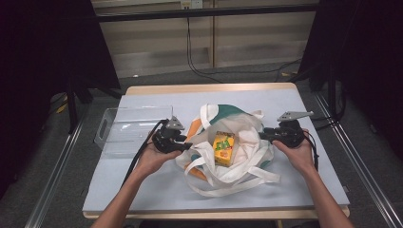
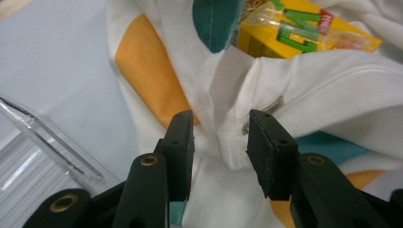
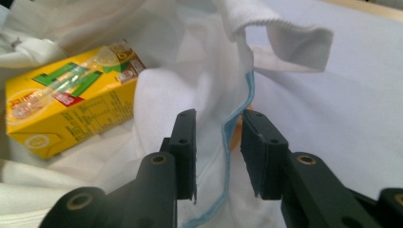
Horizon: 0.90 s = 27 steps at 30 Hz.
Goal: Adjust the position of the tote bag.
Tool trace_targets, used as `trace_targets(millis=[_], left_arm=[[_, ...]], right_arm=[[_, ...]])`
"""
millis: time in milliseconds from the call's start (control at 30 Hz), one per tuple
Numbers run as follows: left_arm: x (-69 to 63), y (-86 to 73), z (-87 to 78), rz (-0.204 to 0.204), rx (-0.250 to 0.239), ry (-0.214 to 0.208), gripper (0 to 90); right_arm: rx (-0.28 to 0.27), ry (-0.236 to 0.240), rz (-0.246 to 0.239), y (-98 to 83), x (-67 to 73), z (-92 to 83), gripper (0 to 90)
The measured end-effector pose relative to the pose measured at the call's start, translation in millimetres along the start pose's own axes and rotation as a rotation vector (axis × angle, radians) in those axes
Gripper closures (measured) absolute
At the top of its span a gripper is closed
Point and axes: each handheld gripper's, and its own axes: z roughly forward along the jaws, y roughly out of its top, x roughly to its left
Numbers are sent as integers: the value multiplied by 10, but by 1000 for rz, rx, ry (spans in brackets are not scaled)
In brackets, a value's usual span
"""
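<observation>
A white cloth tote bag (image 1: 244, 127) with orange and teal patches lies slumped and open at the middle of the table. A yellow juice carton (image 1: 223, 148) rests on its side inside it. My left gripper (image 1: 187, 143) is at the bag's left rim. In the left gripper view its jaws (image 2: 221, 128) stand apart astride a fold of the bag (image 2: 332, 95), with the carton (image 2: 294, 33) beyond. My right gripper (image 1: 264, 136) is at the bag's right rim. Its jaws (image 3: 218, 126) are open around the blue-seamed edge of the bag (image 3: 332, 118), the carton (image 3: 66, 104) to the left.
A clear plastic bin (image 1: 128, 126) stands just left of my left gripper, and its rim (image 2: 43, 137) is close beside the left jaw. A pale blue-grey mat (image 1: 142, 190) covers the wooden table. The bag's long straps (image 1: 237, 183) trail towards the front edge.
</observation>
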Motion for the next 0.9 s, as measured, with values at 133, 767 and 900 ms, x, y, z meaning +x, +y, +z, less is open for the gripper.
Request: trace_targets(millis=[133, 767, 900], left_arm=[[-27, -56, -146, 6, -42, -5, 561], [-505, 112, -369, 203, -198, -276, 415], [-590, 136, -269, 253, -138, -283, 397]], right_arm=[[-46, -2, -2, 38, -6, -95, 641], [-146, 11, -52, 447, 73, -62, 582], [-109, 17, -65, 507, 57, 66, 518]])
